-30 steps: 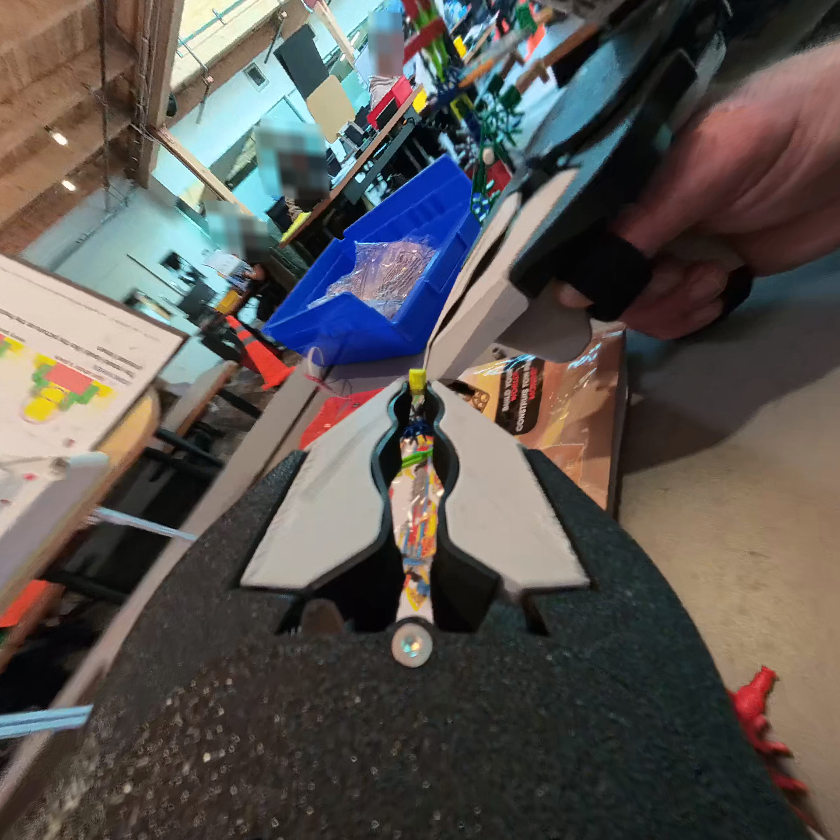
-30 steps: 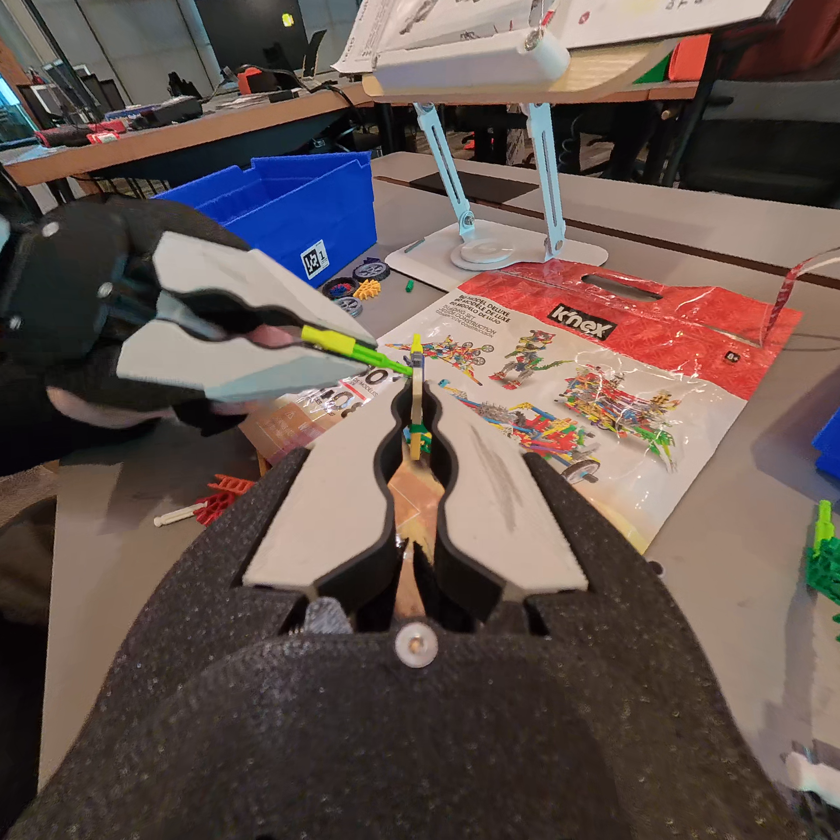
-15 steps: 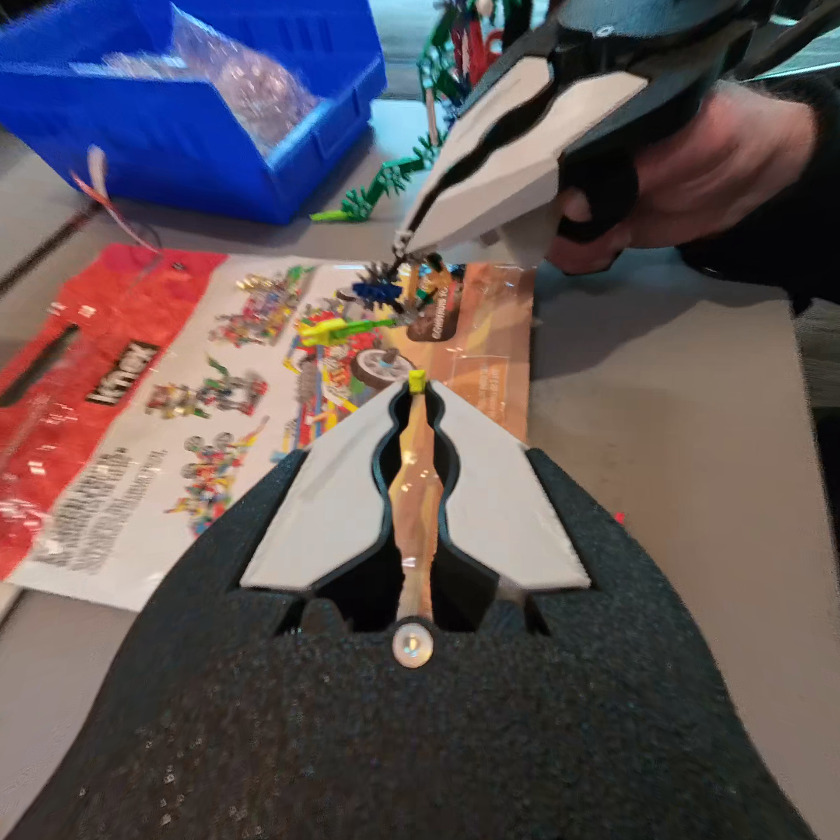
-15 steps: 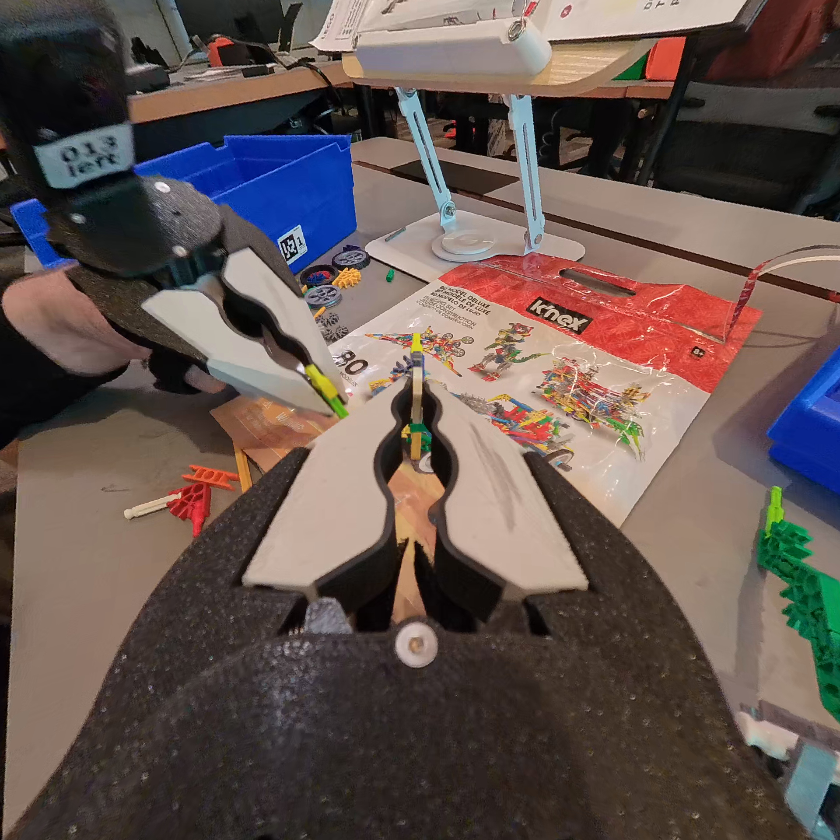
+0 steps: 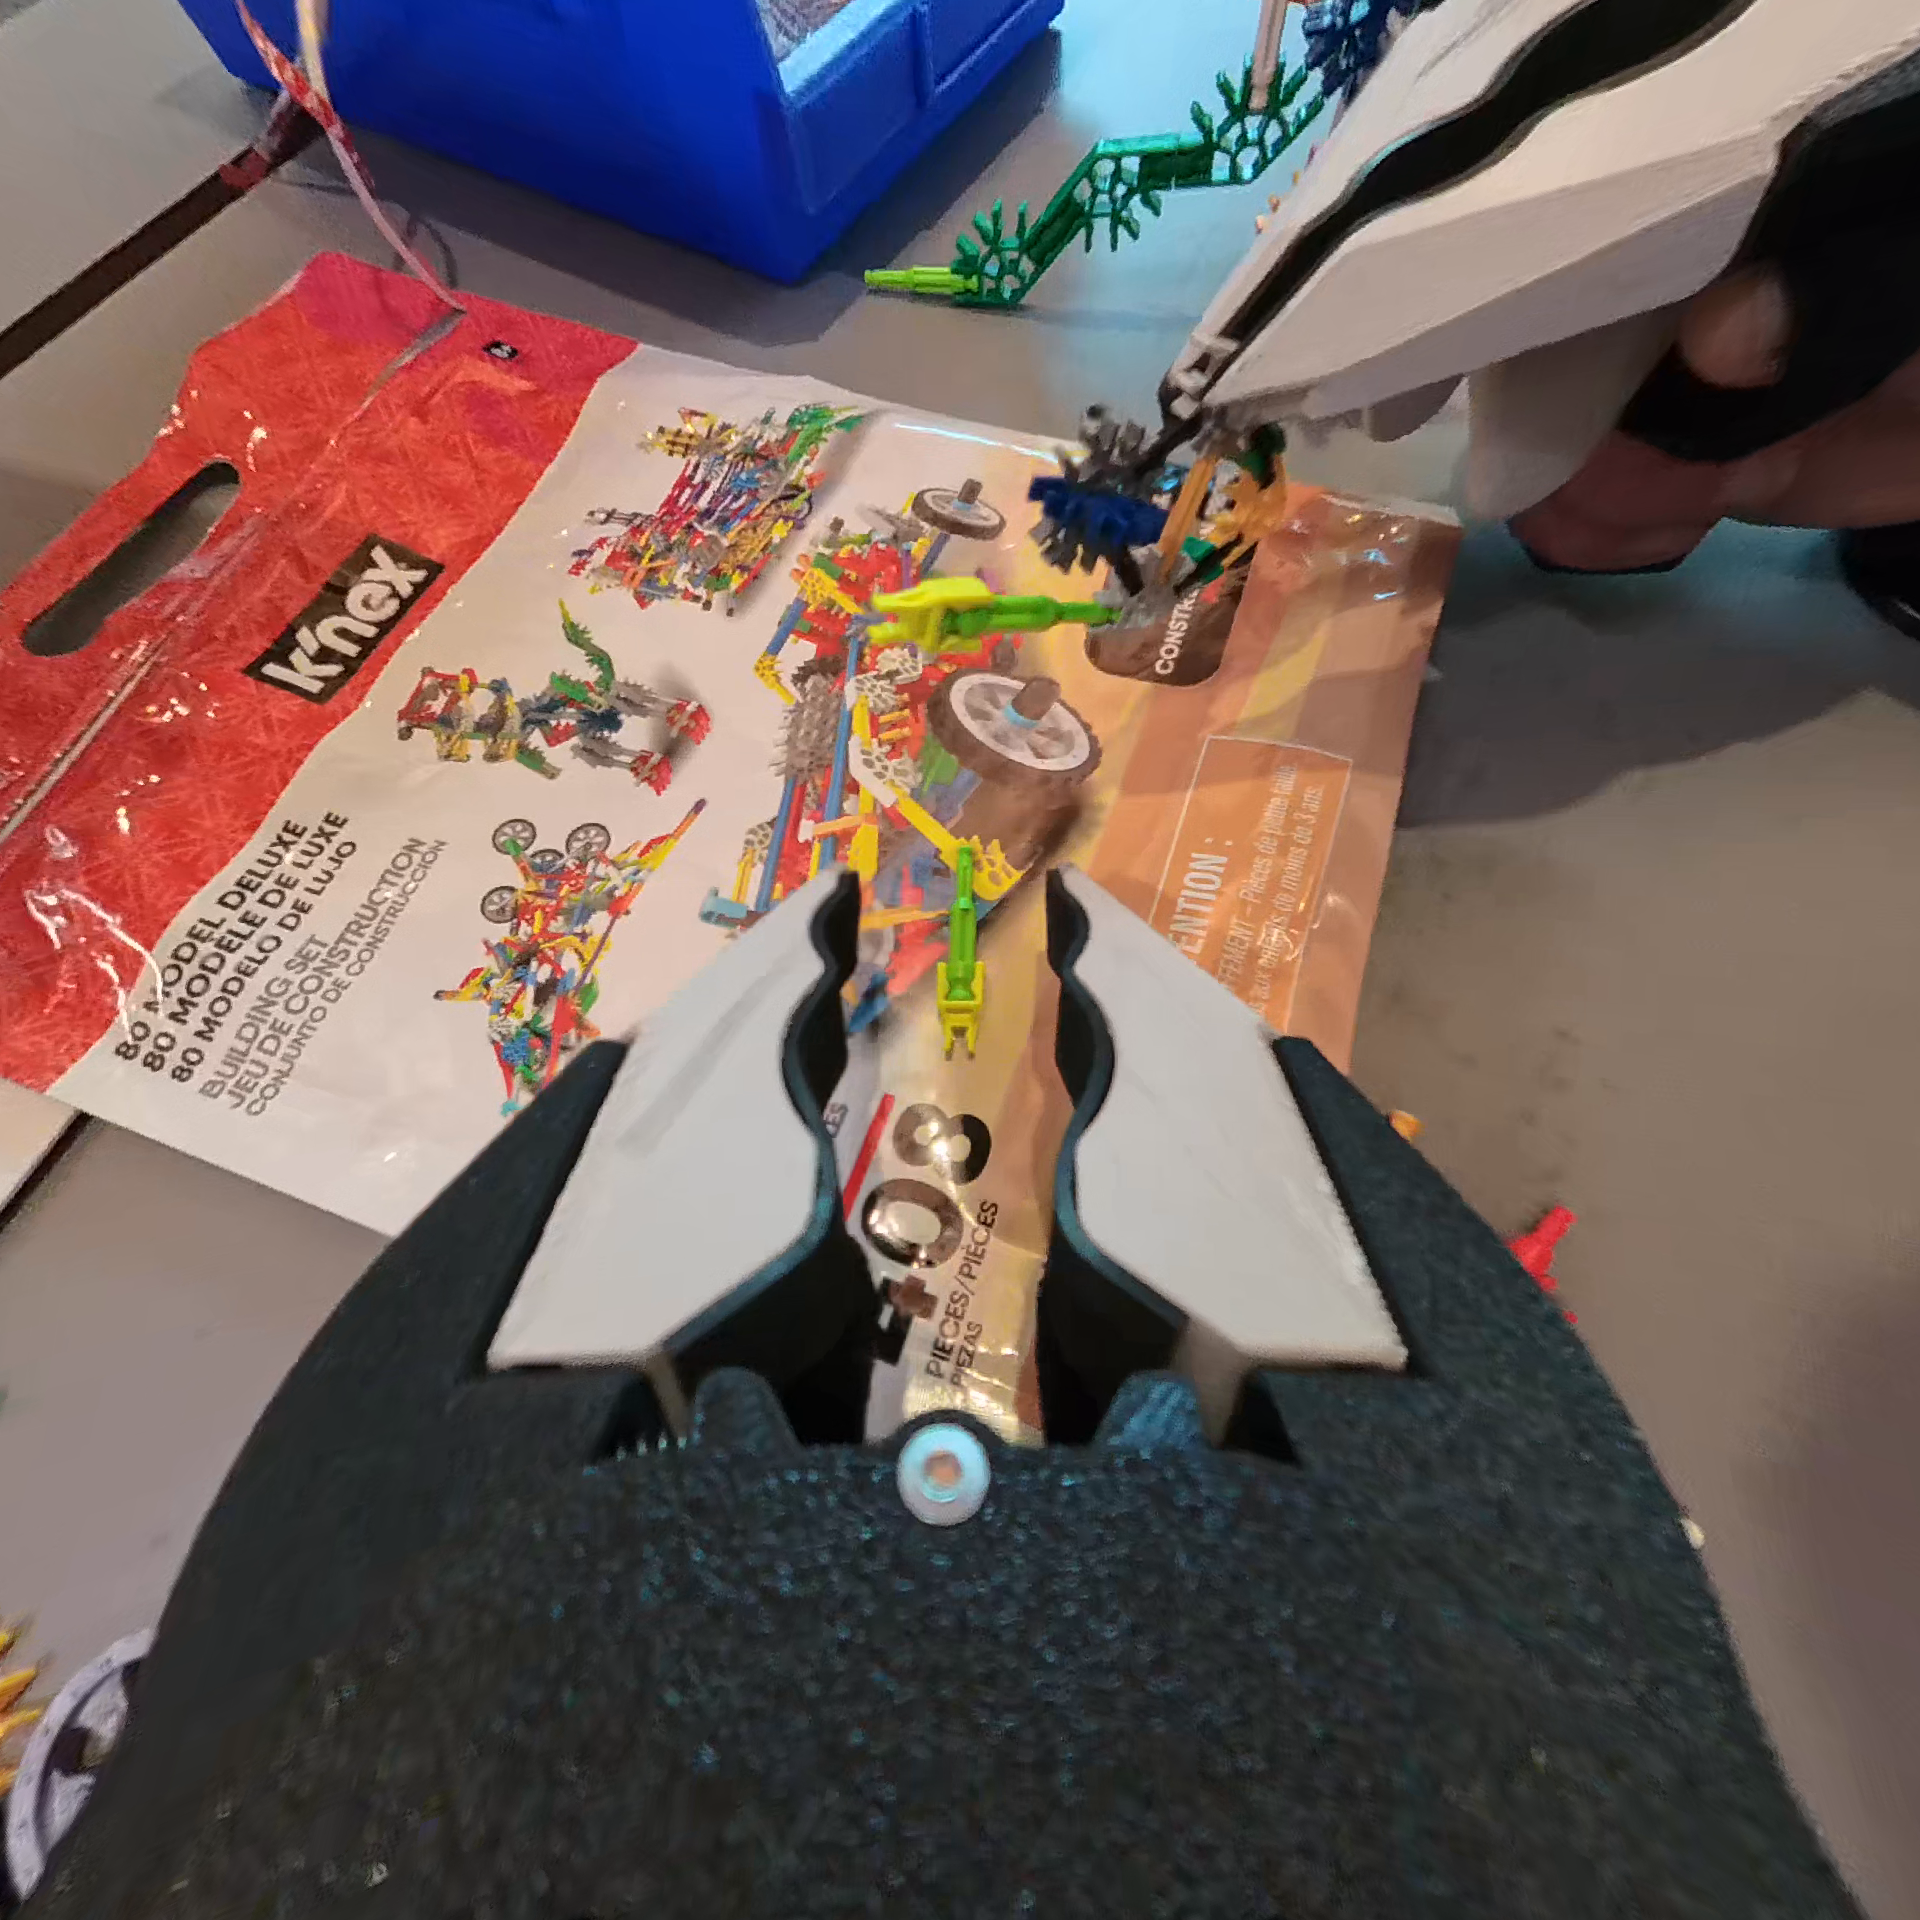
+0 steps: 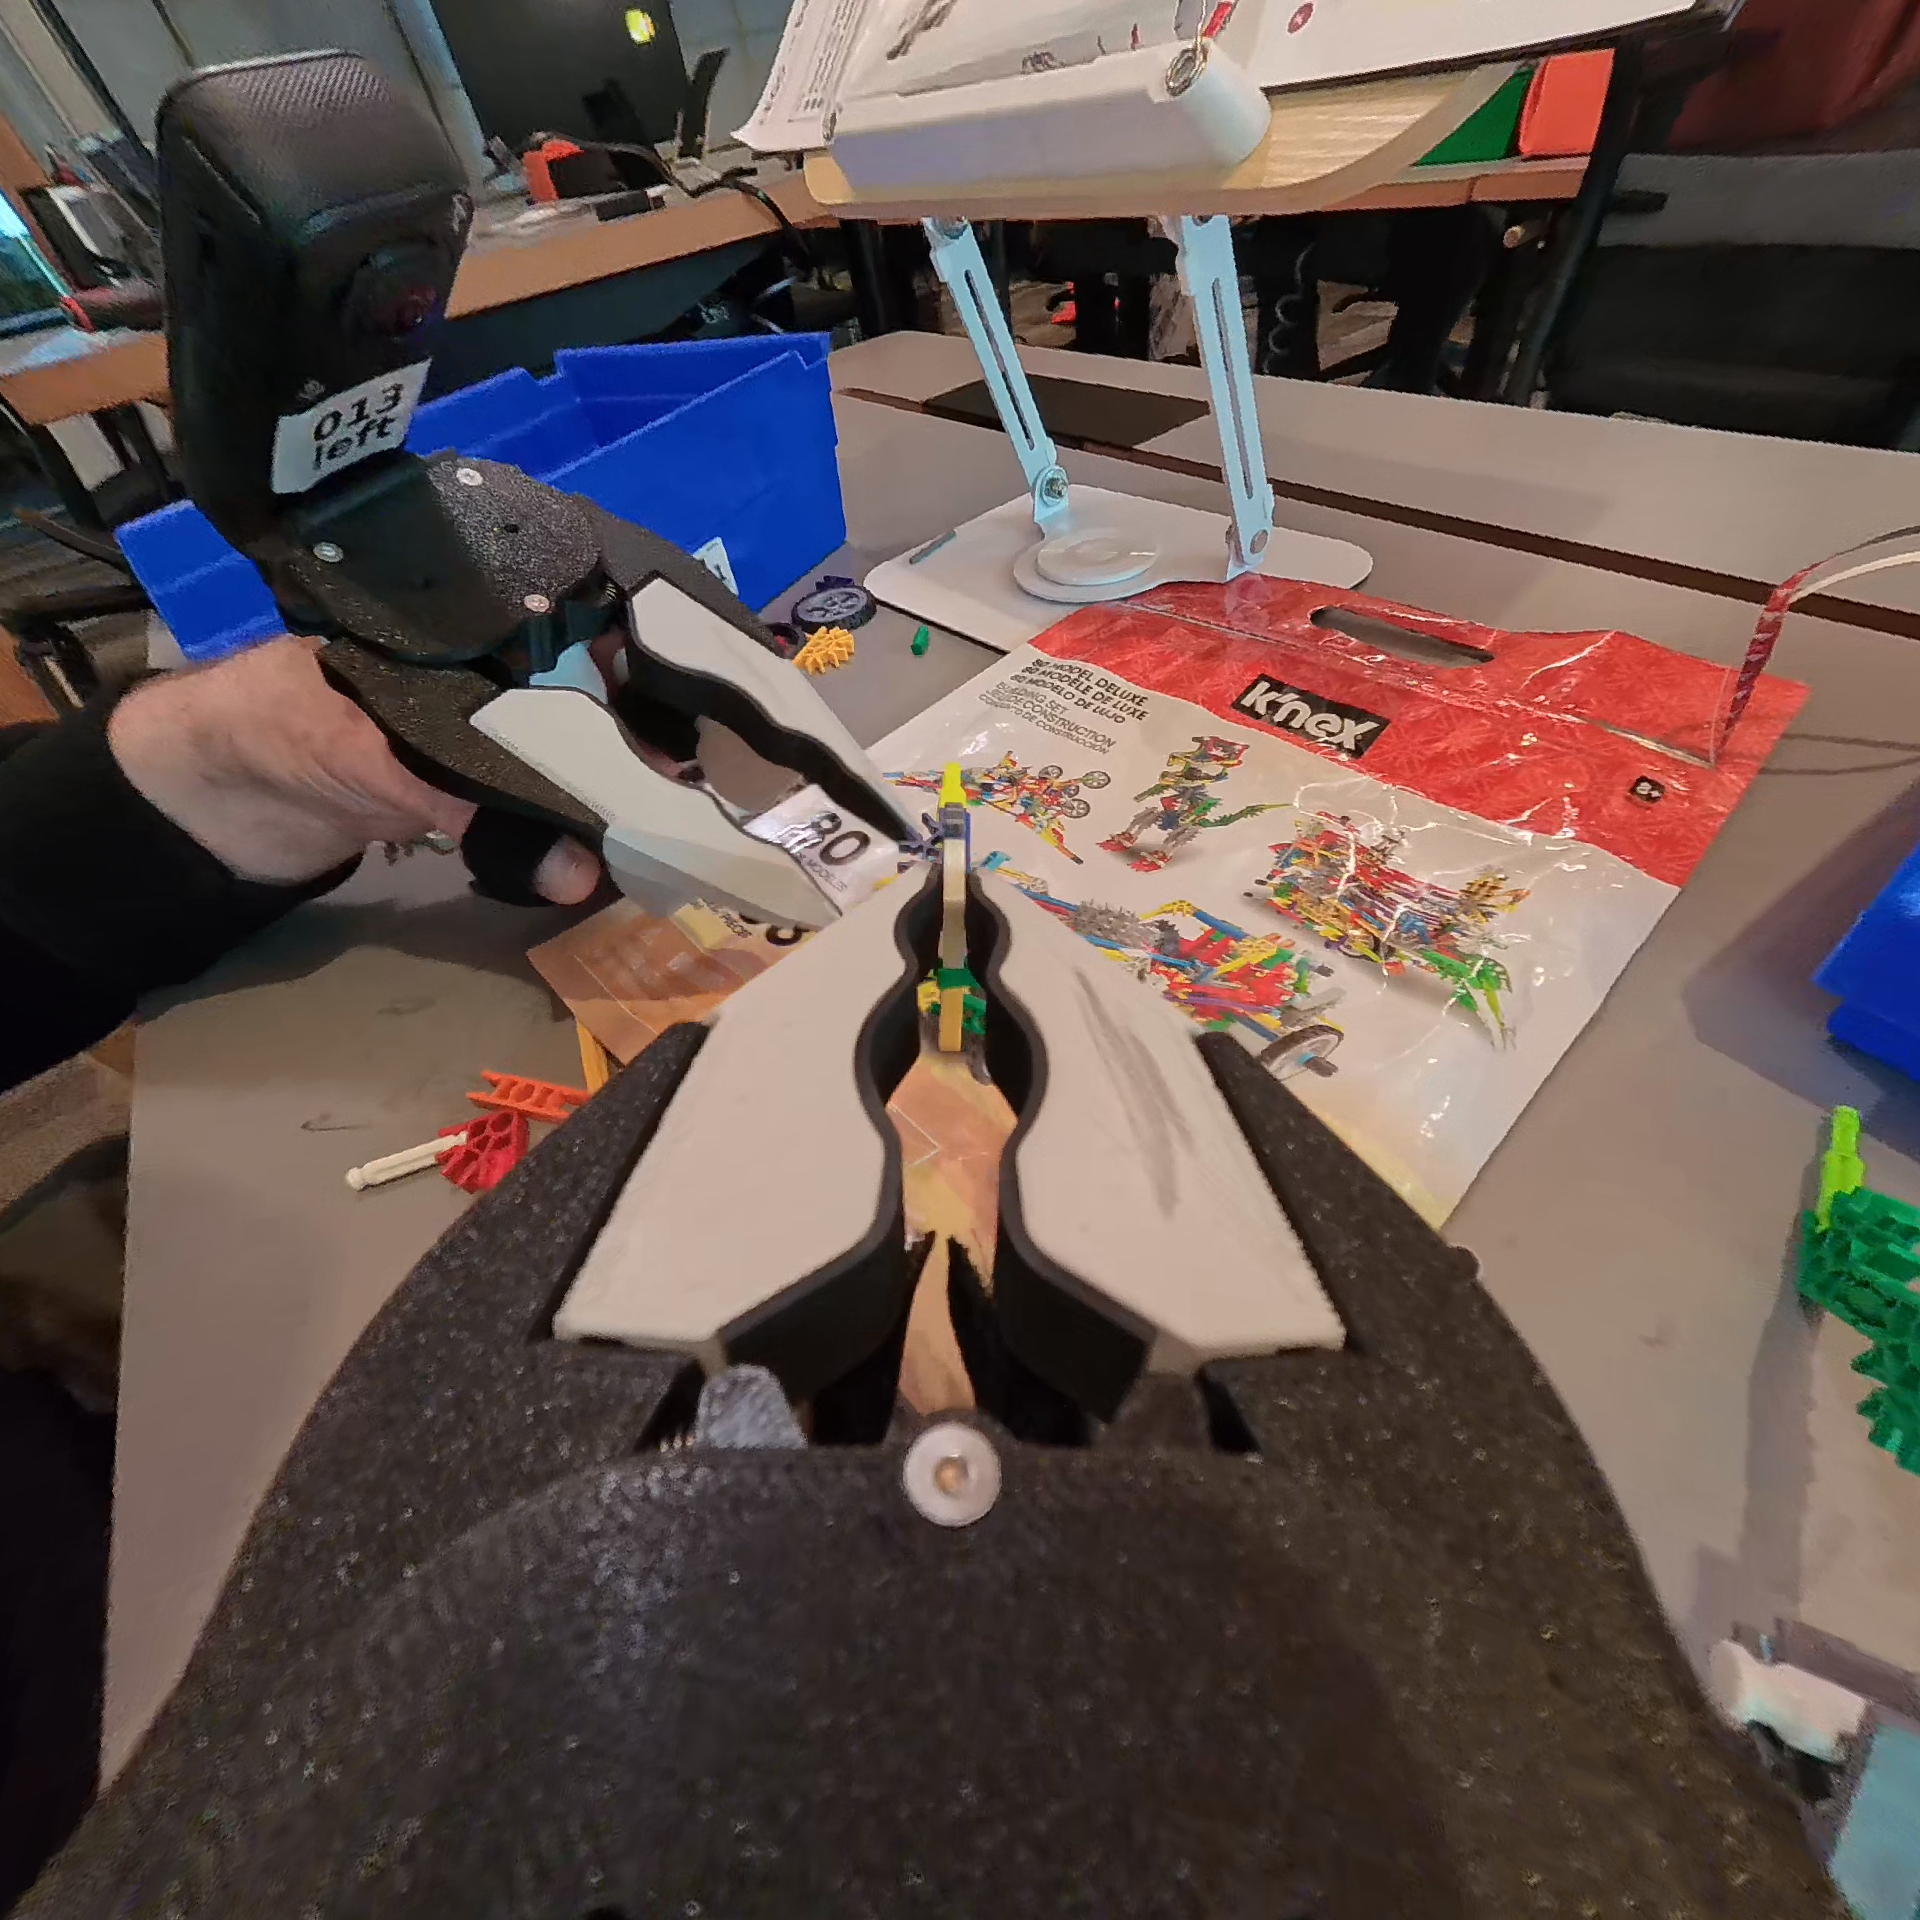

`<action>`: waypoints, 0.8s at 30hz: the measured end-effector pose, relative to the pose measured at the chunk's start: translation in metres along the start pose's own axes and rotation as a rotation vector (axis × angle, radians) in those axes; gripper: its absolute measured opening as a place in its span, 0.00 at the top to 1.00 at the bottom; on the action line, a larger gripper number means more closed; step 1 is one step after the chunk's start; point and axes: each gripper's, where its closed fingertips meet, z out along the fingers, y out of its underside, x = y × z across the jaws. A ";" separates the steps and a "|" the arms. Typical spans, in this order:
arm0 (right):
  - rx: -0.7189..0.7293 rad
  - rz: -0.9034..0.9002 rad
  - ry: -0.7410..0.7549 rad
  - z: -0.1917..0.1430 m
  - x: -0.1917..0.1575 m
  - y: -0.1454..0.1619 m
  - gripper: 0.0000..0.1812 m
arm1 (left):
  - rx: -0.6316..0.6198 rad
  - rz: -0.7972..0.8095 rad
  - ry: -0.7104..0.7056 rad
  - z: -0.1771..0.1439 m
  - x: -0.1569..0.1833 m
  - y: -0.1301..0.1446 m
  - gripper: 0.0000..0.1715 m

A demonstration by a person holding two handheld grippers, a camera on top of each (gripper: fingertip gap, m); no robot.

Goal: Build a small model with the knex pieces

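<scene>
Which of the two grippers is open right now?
The left gripper: its fingers stand apart over the printed bag, with a lime-green rod between them. The right gripper is shut on a small toy assembly.

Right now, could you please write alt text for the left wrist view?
The open left gripper hangs over a printed toy bag on a grey table. Beyond it, the shut right gripper holds a small assembly of toy parts; a blue bin stands behind.

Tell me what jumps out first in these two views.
The big red and white toy bag lying flat on the grey table dominates. Over it, the right hand-held gripper is shut on a small multicoloured rod assembly, while the left hand-held gripper hangs open above a loose lime-green rod.
</scene>
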 end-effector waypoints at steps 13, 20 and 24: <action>0.058 0.204 -0.206 -0.005 -0.018 -0.009 1.00 | 0.268 -0.101 0.141 -0.025 0.006 -0.043 0.84; 0.064 0.223 -0.282 -0.007 -0.028 -0.011 1.00 | 0.324 -0.137 0.281 -0.034 0.020 -0.051 0.94; 0.089 0.236 -0.288 -0.009 -0.028 -0.015 1.00 | 0.337 -0.155 0.315 -0.036 0.022 -0.052 0.95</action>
